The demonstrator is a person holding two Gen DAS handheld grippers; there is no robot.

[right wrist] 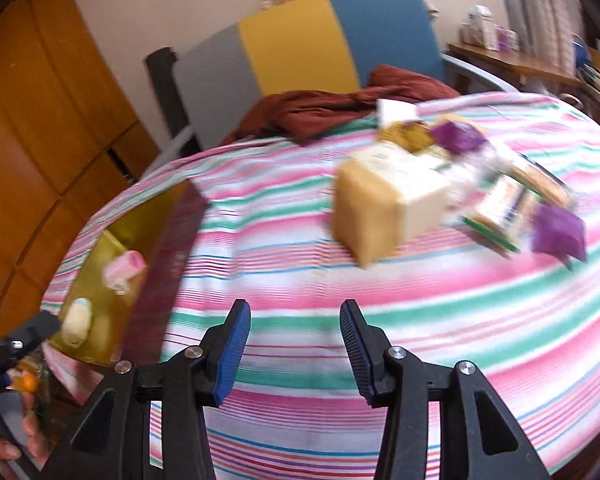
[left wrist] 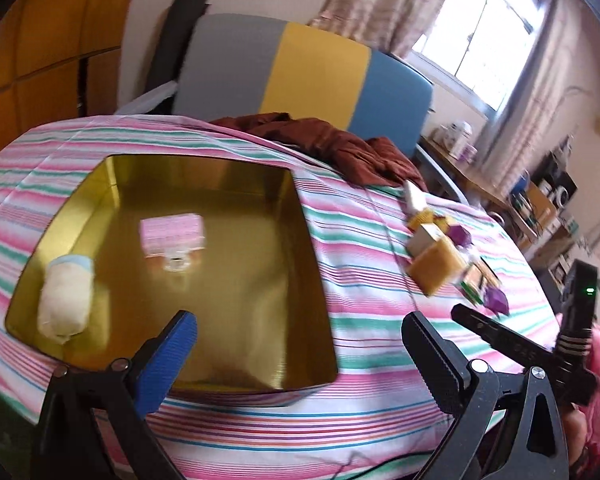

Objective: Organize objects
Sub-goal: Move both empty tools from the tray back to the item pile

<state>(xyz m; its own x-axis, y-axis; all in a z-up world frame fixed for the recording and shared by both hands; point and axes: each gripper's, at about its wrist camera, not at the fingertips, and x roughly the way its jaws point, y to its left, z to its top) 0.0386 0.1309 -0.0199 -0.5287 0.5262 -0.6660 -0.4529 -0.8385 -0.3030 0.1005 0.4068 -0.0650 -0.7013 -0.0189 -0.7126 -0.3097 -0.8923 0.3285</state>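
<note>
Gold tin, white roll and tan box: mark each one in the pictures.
Gold tin (left wrist: pixel 240 320), left wrist view, bare floor of the tin.
White roll (left wrist: pixel 65 300), left wrist view, middle of its side.
Tan box (right wrist: pixel 366 216), right wrist view, its tan front face.

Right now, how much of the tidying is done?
Done: two things sit in the gold tin, a white roll and a pink packet. In hand: nothing; the left gripper and right gripper are both open and empty. Left: the pile on the striped cloth, with a tan box and purple packets.
</note>
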